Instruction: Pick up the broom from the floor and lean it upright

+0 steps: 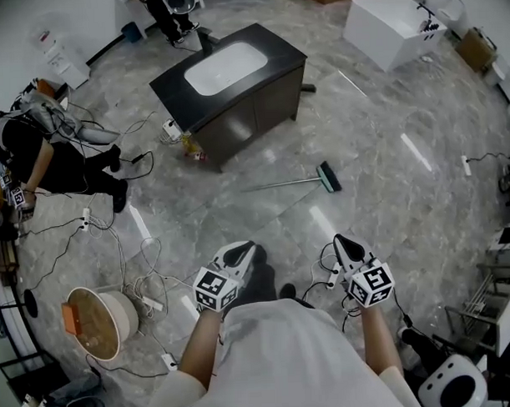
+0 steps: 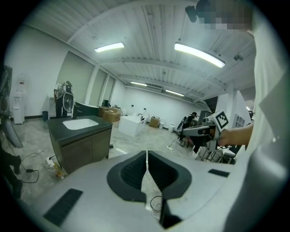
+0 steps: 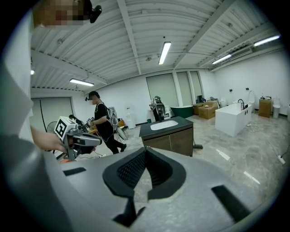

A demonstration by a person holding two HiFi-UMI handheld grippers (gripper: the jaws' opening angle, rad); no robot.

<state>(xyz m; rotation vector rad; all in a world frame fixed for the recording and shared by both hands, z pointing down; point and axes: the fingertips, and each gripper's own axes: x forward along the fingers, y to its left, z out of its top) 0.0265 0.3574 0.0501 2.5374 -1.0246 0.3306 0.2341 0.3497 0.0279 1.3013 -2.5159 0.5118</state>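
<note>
The broom (image 1: 296, 182) lies flat on the grey marble floor in the head view, its thin handle pointing left and its dark green head (image 1: 327, 177) at the right end. Both grippers hover well short of it, nearer me. My left gripper (image 1: 246, 247) is shut with nothing between its pads (image 2: 147, 156). My right gripper (image 1: 340, 239) is likewise shut and empty (image 3: 145, 152). Each gripper shows in the other's view, held out level by a hand. The broom does not show in either gripper view.
A dark cabinet with a white sink top (image 1: 234, 82) stands beyond the broom. A white tub (image 1: 391, 27) sits at the far right. A person in black (image 1: 61, 163) is at the left. Cables (image 1: 132, 269) and a round bin (image 1: 100, 321) lie at my left.
</note>
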